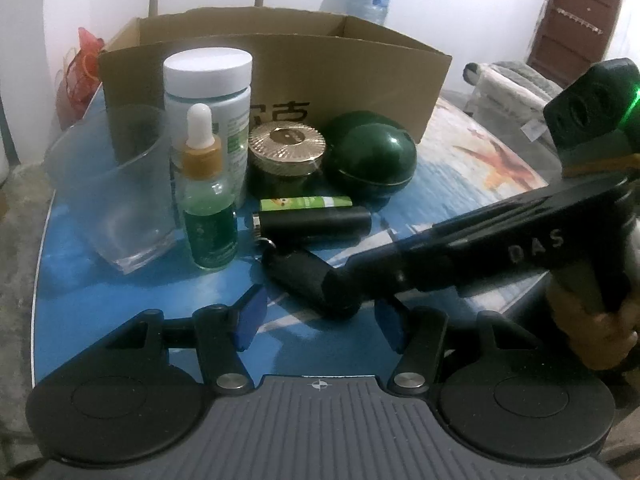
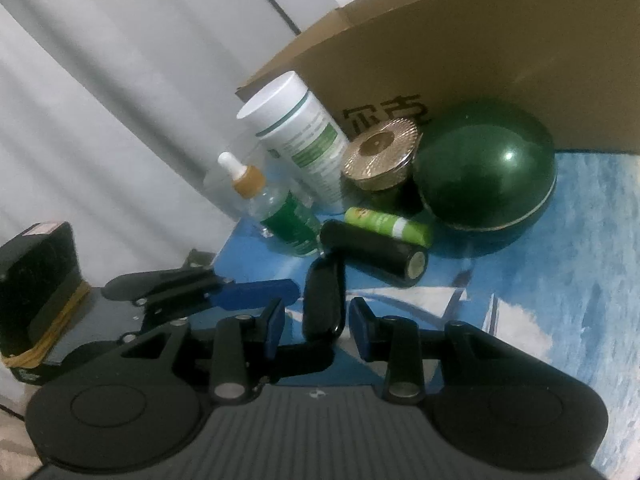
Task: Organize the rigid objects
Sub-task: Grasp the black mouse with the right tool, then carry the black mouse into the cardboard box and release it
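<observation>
Blue-printed table, clutter bunched in front of an open cardboard box at 12 o'clock. The task item, a black hand-grip exerciser, lies flat at the centre of the table. It forms a V, with its spring ring toward 10 o'clock. The near foam handle lies just ahead of the left gripper.

The left gripper is released. Its blue pads are spread wide, and the handle's end sits in the gap with neither pad touching it.

The right gripper comes in from 3 o'clock, held by a hand. Its jaws straddle the same foam handle closely. In the right wrist view thin strips of table show on both sides of the handle, so it reads as not clamped.

- Green tube: lies against the far handle, at 12.
- Gold-lidded jar: behind the tube.
- Dark green round case: at 1 o'clock, right beside the gold-lidded jar.
- Dropper bottle: upright at 10 o'clock.
- White-capped jar: directly behind the dropper bottle.
- Clear glass tumbler: at 9 o'clock, empty.
</observation>
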The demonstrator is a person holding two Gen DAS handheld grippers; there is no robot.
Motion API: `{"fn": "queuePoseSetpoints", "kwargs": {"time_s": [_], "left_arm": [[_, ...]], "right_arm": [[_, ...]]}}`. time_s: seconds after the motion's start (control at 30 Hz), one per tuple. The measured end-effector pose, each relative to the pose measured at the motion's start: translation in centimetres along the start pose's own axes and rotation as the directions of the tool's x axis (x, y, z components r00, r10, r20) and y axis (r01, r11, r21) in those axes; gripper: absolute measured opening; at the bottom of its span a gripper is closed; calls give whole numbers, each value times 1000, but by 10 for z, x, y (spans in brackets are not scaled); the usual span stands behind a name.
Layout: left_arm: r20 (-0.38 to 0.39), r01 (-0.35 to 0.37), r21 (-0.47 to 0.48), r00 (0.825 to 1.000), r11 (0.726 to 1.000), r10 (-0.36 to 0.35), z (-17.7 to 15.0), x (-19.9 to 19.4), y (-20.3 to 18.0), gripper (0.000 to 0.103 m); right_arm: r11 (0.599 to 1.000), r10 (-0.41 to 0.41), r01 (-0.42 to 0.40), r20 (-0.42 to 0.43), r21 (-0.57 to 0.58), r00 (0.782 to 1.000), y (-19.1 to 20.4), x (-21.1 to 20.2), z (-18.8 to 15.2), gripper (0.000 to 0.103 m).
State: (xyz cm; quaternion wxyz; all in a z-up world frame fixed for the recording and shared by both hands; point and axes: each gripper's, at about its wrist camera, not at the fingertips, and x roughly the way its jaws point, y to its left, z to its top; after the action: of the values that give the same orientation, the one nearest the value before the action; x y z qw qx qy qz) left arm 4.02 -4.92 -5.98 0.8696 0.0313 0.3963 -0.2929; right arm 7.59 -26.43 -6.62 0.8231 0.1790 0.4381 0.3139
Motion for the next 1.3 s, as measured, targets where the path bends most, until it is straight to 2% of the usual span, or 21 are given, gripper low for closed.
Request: {"fn": "queuePoseSetpoints", "kwargs": {"time_s": [0.2, 0.33, 0.47, 0.57, 0.67, 0.9, 1.1, 1.3], "left_arm": [[1, 8, 15, 1000, 1000, -8, 0, 0, 1, 59], [4, 13, 18, 1000, 1000, -13, -2, -2, 0, 60], [8, 16, 9, 1000, 1000, -16, -3, -3, 2, 59], [11, 17, 11, 1000, 1000, -17, -3, -4, 3, 56], [13, 16, 10, 1000, 1000, -16, -4, -4, 3, 48], [15, -21, 27, 1000, 999, 21, -5, -5, 2, 32], [25, -21, 21, 999, 1000, 20, -6, -6, 4, 28], [30, -21, 23, 999, 1000, 21, -7, -8, 3, 27]], "right_arm": [[1000, 5, -5, -15, 1, 1000, 4, 9, 4, 38], [997, 72, -70, -42, 43, 997, 2, 13, 3, 37], [990, 116, -114, -26, 79, 993, 0, 10, 2, 37], [982, 158, -157, -7, 107, 987, -3, 6, 2, 37], [974, 193, -191, -1, 124, 981, -4, 5, 2, 37], [974, 172, -172, 10, 146, 985, -7, 5, 3, 37], [969, 152, -150, 1, 195, 988, -13, 12, 1, 36], [969, 143, -143, 12, 201, 990, -16, 8, -2, 27]]}}
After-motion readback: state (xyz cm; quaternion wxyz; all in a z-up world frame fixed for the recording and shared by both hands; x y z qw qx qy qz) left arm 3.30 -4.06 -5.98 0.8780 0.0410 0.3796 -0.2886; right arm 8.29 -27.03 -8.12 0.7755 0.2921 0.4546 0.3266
